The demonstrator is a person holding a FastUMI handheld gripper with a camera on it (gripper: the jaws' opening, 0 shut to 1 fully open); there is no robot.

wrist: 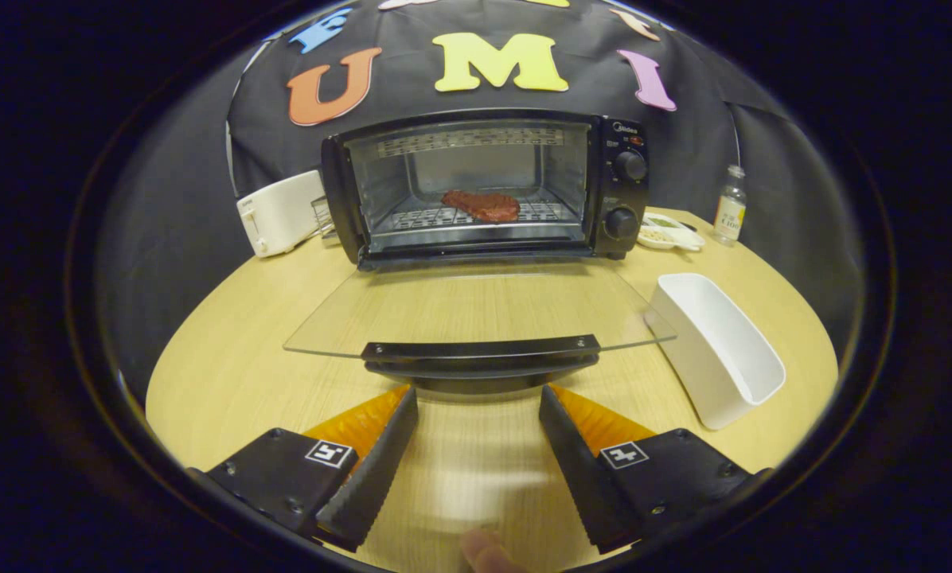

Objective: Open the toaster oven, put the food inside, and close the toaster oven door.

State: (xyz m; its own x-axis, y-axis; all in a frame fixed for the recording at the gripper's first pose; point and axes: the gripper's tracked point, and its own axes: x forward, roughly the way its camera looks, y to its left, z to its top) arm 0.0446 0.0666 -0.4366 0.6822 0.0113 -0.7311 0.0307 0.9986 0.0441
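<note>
Beyond the empty, spread claw (478, 398), the toaster oven (488, 187) faces it, door (476, 310) dropped flat, meat (481, 205) lying crosswise.

The gripper (478, 402) fingers stand apart, holding nothing; their bases are cut off at 6 o'clock. Only a fingertip (484, 551) shows there. At 2 o'clock, the dish (671, 233) contents are too small to tell. A rack (321, 216) hides between toaster (279, 212) and oven (484, 187).

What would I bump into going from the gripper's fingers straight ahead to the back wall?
Open gripper, holding nothing → black door handle → glass door lying flat open → toaster oven → piece of meat on the rack inside → black cloth wall.
</note>
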